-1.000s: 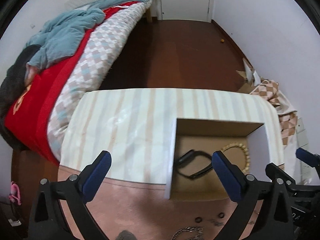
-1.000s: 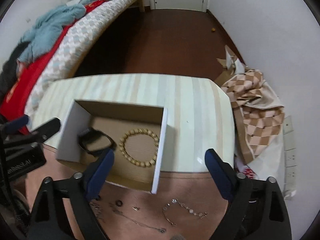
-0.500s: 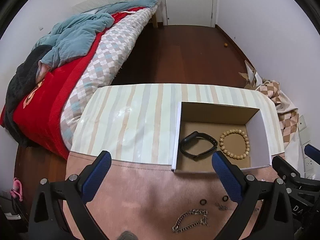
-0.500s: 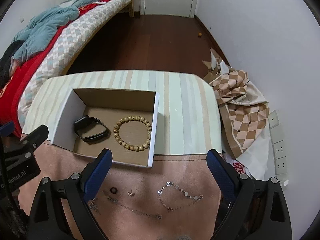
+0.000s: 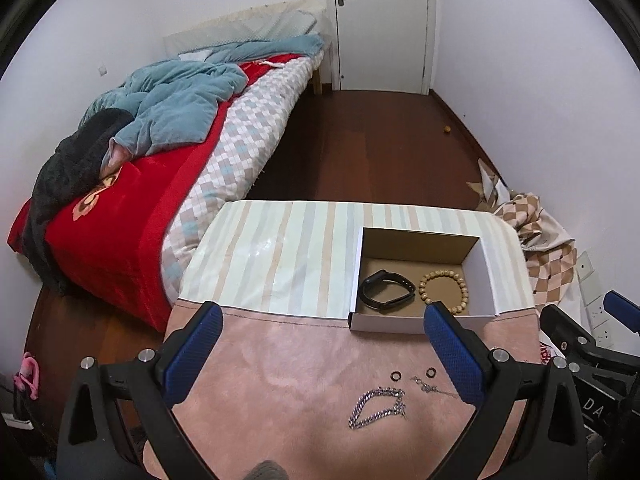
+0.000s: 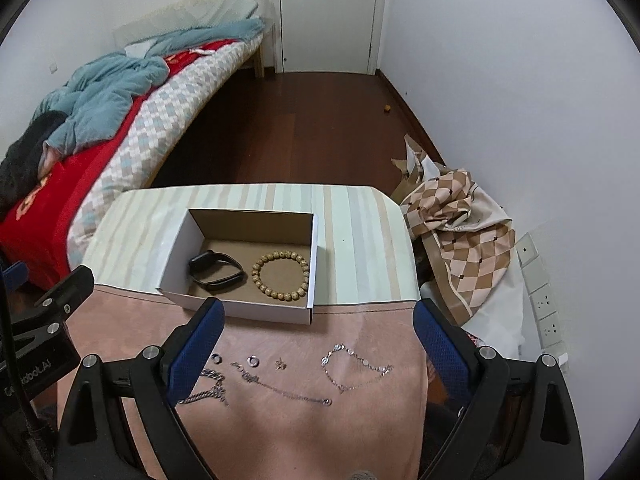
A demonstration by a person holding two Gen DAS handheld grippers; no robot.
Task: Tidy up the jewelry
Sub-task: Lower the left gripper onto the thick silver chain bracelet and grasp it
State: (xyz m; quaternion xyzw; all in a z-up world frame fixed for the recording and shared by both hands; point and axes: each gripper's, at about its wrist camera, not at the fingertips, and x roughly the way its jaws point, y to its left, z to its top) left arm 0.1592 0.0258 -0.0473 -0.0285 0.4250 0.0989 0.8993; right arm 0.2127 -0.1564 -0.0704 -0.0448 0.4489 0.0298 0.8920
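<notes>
An open cardboard box (image 5: pixel 490 276) (image 6: pixel 176 248) sits on the table and holds a black wristband (image 5: pixel 385 291) (image 6: pixel 216 271) and a wooden bead bracelet (image 5: pixel 443 292) (image 6: pixel 281 276). On the pink cloth (image 6: pixel 360 420) in front lie a chunky silver chain (image 5: pixel 376 402) (image 6: pixel 206 394), two small rings (image 5: pixel 395 376) (image 6: pixel 253 360), an earring (image 6: pixel 281 364), a thin necklace (image 6: pixel 288 390) and a silver link bracelet (image 6: pixel 354 368). My left gripper (image 5: pixel 322 354) is open and empty above the cloth. My right gripper (image 6: pixel 318 342) is open and empty above the jewelry.
The table has a striped covering (image 5: pixel 288 256) behind the cloth. A bed (image 5: pixel 160 152) with red and blue bedding stands to the left. A checkered cloth pile (image 6: pixel 460 232) lies at the right by the wall, with sockets (image 6: pixel 544 304). A door (image 5: pixel 380 20) is at the back.
Both grippers have pulled back and risen away from the box. More of the pink cloth and the loose jewelry now shows. Both stay open.
</notes>
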